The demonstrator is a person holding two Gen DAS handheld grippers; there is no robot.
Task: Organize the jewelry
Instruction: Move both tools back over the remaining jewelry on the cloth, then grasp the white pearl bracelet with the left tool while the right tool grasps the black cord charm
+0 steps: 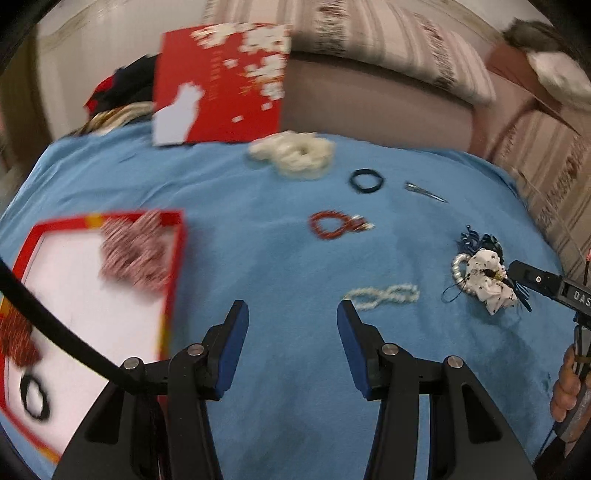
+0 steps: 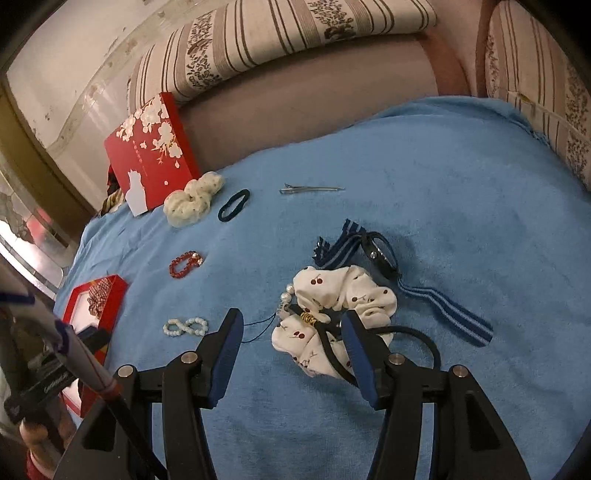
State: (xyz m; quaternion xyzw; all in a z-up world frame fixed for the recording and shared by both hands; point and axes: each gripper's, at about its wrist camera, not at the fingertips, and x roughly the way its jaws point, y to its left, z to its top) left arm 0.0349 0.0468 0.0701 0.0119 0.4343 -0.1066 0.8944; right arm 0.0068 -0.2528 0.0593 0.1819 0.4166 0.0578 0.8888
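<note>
In the left wrist view my left gripper (image 1: 292, 308) hangs open over the blue cloth (image 1: 288, 369), with nothing between its fingers. A white bead bracelet (image 1: 384, 295) lies just ahead to its right. The open red box (image 1: 173, 280) at the left holds a pink plaid scrunchie (image 1: 136, 251) and a black hair tie (image 1: 35, 400). In the right wrist view my right gripper (image 2: 291, 315) is open too. The cherry-print scrunchie (image 2: 332, 314) lies at its right finger, tangled with a striped ribbon (image 2: 447, 314), black cord and pearls; the left finger stands clear of it.
On the cloth lie a red bead bracelet (image 2: 184, 264), a dark hair tie (image 2: 234, 210), a metal hair clip (image 2: 310, 189) and a cream scrunchie (image 2: 192, 201). The red flowered lid (image 2: 151, 147) leans against a striped sofa (image 2: 295, 33) behind.
</note>
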